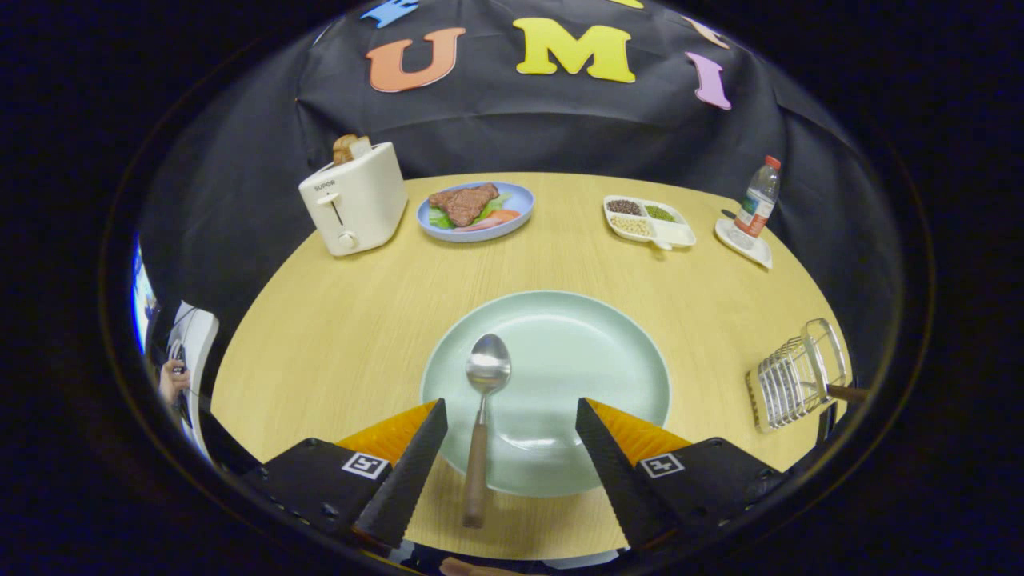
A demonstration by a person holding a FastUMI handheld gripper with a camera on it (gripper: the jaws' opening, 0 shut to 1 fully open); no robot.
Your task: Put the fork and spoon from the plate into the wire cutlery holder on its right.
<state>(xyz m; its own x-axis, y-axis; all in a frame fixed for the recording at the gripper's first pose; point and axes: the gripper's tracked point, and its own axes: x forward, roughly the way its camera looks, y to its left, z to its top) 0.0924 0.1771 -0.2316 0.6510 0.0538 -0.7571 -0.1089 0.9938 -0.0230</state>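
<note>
A pale green plate (pixel 592 352) lies on the wooden table just ahead of my fingers. A spoon (pixel 485 400) with a metal bowl and a wooden handle rests on the plate's left part, its handle sticking out over the near rim toward me. My gripper (pixel 512 416) is open above the plate's near edge, and the spoon's handle lies between the two fingers, closer to the left one, touching neither. The wire cutlery holder (pixel 796 384) stands to the right of the plate near the table's edge, with a wooden handle (pixel 846 392) poking out of it.
Beyond the plate stand a cream toaster (pixel 354 208) with bread in it, a blue plate with steak and vegetables (pixel 475 210), a white divided dish of grains (pixel 648 221) and a water bottle (pixel 757 203) on a small white tray. A person's hand (pixel 170 379) is at far left.
</note>
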